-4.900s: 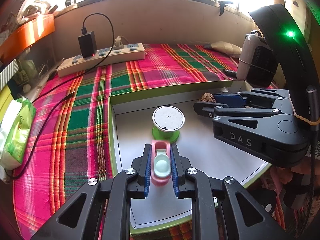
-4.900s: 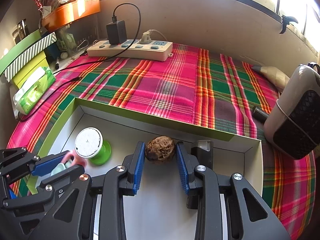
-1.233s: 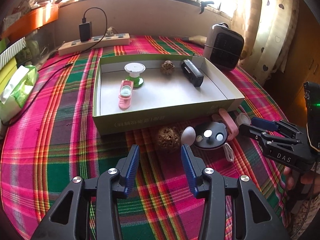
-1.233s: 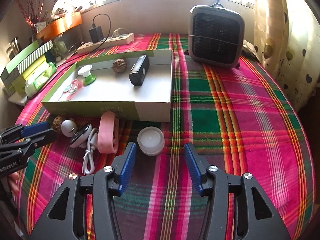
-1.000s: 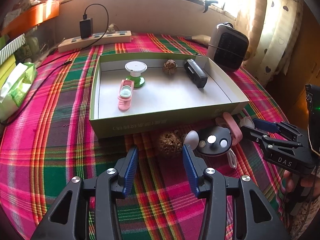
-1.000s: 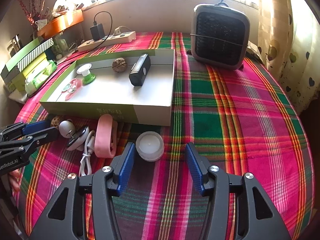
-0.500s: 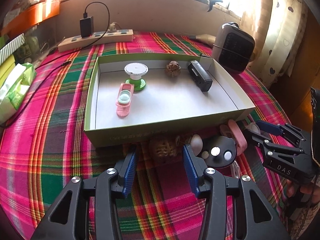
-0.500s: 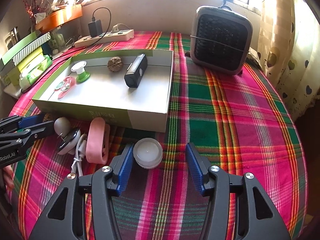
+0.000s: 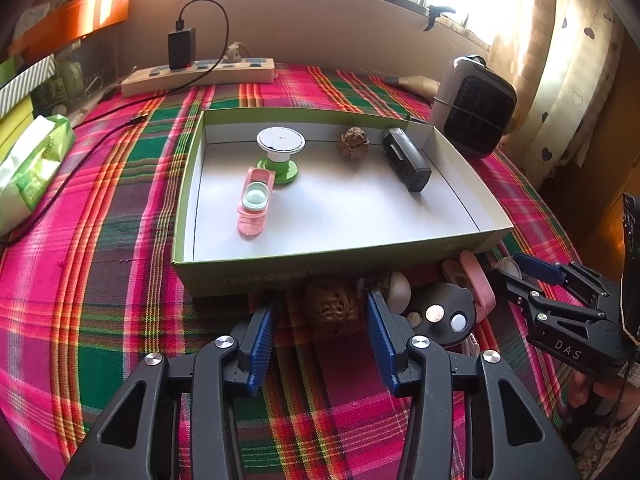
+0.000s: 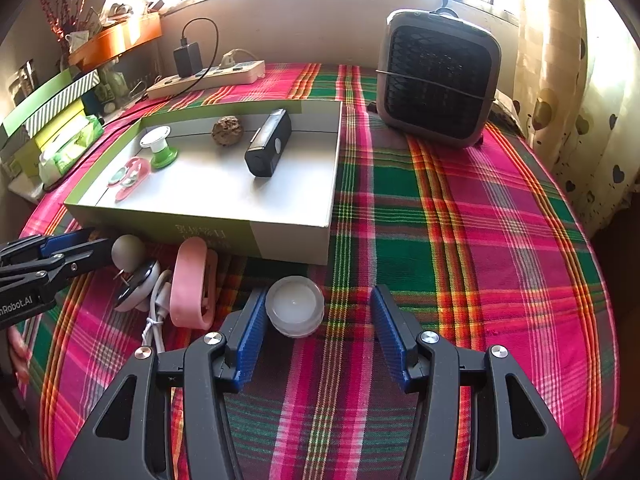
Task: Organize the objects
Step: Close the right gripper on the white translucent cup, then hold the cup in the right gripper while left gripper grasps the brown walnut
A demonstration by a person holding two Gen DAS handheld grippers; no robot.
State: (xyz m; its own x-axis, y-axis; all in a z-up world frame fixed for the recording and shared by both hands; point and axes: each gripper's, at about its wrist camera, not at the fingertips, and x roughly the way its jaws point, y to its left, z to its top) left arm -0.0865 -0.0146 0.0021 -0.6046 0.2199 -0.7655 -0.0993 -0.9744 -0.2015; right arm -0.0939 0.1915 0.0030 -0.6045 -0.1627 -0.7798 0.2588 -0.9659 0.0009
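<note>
I have both tongs spread and empty, hovering off the box's [image 9: 328,268] near wall on the desk. The left tongs [image 9: 318,330] straddle the walnut [image 9: 332,312], which lies dead ahead between the pads, touching neither. The right tongs [image 10: 318,330] sit beside the white candle [image 10: 295,308], which lies off-centre, hard against the left pad [image 10: 252,332]. I would nudge left before closing.
</note>
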